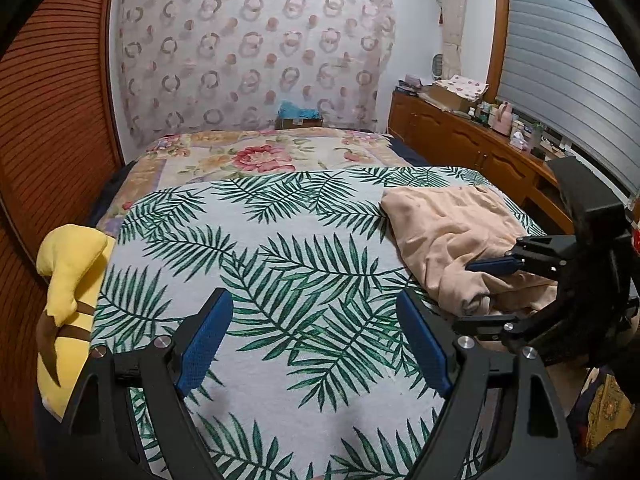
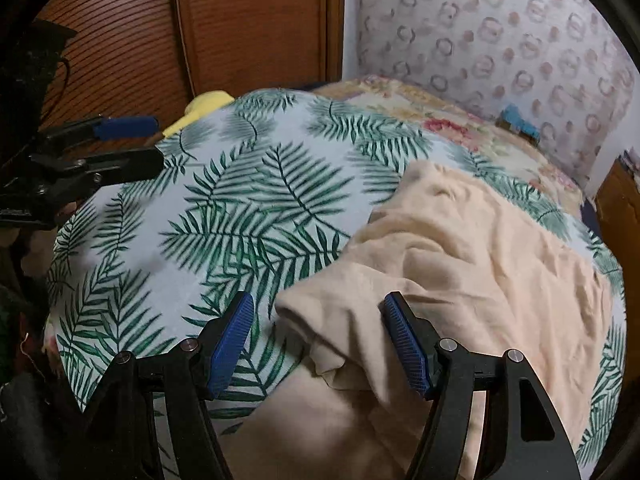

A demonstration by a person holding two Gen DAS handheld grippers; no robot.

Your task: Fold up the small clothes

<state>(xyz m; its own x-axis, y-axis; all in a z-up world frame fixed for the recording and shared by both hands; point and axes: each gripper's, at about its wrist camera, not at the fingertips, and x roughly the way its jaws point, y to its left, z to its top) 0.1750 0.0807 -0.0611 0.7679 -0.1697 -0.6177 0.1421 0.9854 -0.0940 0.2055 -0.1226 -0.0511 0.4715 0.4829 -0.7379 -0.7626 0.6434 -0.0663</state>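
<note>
A peach garment (image 1: 448, 232) lies crumpled on the right side of a palm-leaf cloth (image 1: 248, 264) spread over the bed. In the right wrist view it (image 2: 460, 264) fills the right half, with a folded corner lying between my fingers. My left gripper (image 1: 316, 340) is open and empty above the bare leaf cloth, left of the garment. My right gripper (image 2: 318, 340) is open, its jaws on either side of the garment's near corner; it also shows in the left wrist view (image 1: 480, 292) at the garment's near edge. The left gripper appears at the far left of the right wrist view (image 2: 156, 140).
A yellow plush toy (image 1: 68, 296) sits at the bed's left edge. A floral bedspread (image 1: 260, 152) covers the far bed. A wooden cabinet (image 1: 472, 140) with clutter runs along the right wall. A louvred wooden door (image 1: 52, 128) stands at left.
</note>
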